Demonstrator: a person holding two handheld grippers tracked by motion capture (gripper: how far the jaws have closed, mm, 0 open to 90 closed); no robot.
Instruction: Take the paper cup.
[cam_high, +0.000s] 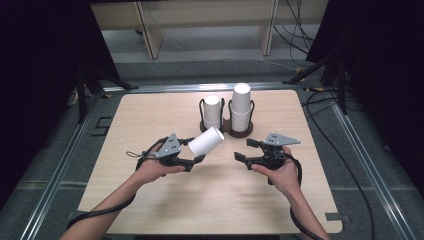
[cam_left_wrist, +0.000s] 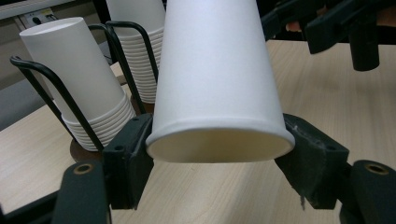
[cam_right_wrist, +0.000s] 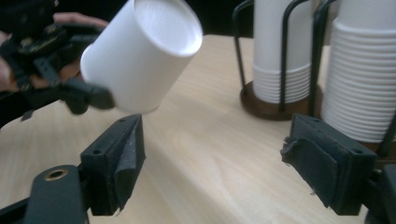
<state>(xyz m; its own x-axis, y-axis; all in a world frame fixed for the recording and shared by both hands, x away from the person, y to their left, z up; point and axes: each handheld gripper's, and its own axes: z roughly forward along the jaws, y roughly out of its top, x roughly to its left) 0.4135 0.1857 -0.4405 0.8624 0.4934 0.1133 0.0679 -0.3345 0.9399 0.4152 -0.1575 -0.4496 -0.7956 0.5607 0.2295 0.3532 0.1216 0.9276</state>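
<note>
Left gripper (cam_high: 199, 159) clamps a paper cup (cam_high: 206, 141) near its rim, at frame centre above the table (cam_high: 150, 120). Cup axis is tilted, closed bottom pointing up-right twd the holder (cam_high: 227, 126), mouth down-left. Holder has 2 cup stacks, the right one taller. Right gripper (cam_high: 242, 150) jaws wide, w/ nothing between.

Matt white paper cup (cam_left_wrist: 217, 74), pale smooth wood-grain table (cam_high: 165, 200), black wire cup holder (cam_high: 227, 125) on dark wooden base.
</note>
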